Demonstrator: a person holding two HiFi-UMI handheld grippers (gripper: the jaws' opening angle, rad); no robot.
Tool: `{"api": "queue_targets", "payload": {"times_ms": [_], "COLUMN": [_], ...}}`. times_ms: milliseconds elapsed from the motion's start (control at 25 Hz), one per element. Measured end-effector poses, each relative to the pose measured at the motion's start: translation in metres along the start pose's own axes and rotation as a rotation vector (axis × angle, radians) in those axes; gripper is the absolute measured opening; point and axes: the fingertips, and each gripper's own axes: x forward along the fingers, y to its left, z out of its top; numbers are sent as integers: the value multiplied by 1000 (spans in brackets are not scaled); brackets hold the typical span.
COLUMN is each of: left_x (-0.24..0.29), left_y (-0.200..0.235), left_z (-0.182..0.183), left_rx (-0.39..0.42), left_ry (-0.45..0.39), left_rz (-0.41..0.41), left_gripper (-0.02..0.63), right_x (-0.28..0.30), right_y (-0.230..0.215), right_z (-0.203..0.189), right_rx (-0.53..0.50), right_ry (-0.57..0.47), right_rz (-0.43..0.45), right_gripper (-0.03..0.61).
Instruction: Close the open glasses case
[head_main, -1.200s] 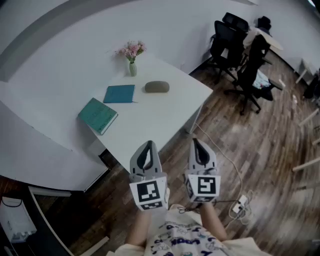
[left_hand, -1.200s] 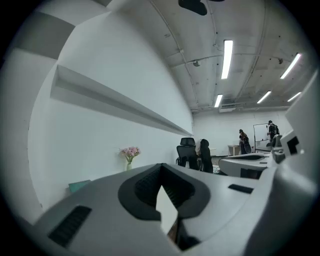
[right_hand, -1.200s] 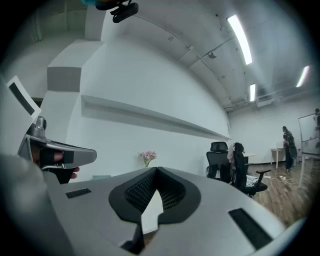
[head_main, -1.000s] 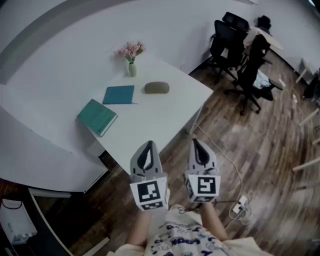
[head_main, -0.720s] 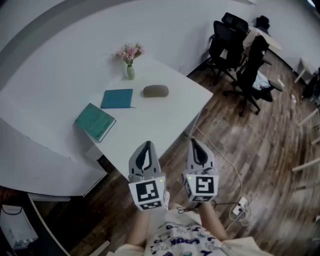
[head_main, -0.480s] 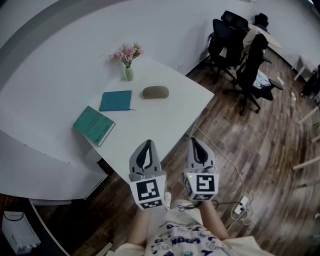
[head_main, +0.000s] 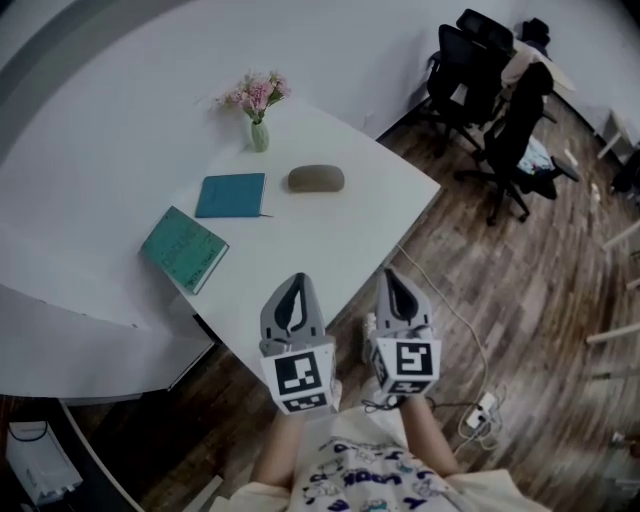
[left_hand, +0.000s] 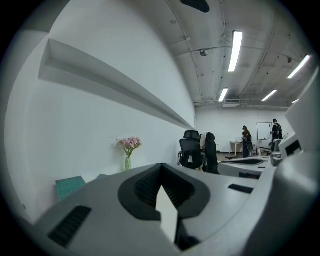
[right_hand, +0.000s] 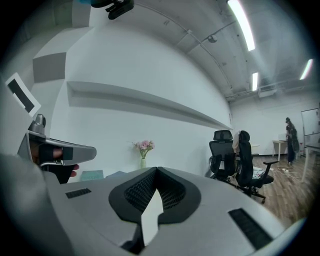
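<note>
White table (head_main: 330, 240) fills the head view in front of you. The glasses case (head_main: 316, 178) lies on it well beyond both sets of tips, ahead and roughly between them, near a vase of pink flowers (head_main: 258, 118) and two teal books (head_main: 232, 194). From here the case reads as a low oval, and you cannot tell whether its lid is up. Your left gripper (head_main: 293, 292) and right gripper (head_main: 396, 285) hang side by side at the near table edge, probably staged for the reach. In the left gripper view its jaws meet on nothing, and its own body hides the case. In the right gripper view the jaws are also together and empty, with the vase straight ahead.
</note>
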Motion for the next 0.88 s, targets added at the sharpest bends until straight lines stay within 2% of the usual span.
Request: {"api": "queue_targets", "payload": {"times_ms": [160,440,680,880], "left_x": [31,108,173,218], "left_y": [0,-5,-13,-18], "left_z": [-2,-2,4,5], "left_rx": [-3,-27,-60,-84], "left_ry": [18,42,84,116], "left_rz": [29,102,206,287], "left_gripper": [-5,-5,-5,-5], "right_x": [33,115,186,235], "right_y": [-16,-59,-80,-94], "right_z": [-7,-8,1,-8], "right_rx": [17,-24,-35,-74], "right_ry": [25,46,77,132], "right_rz": [24,101,245,356], "right_gripper": [0,0,0,0]}}
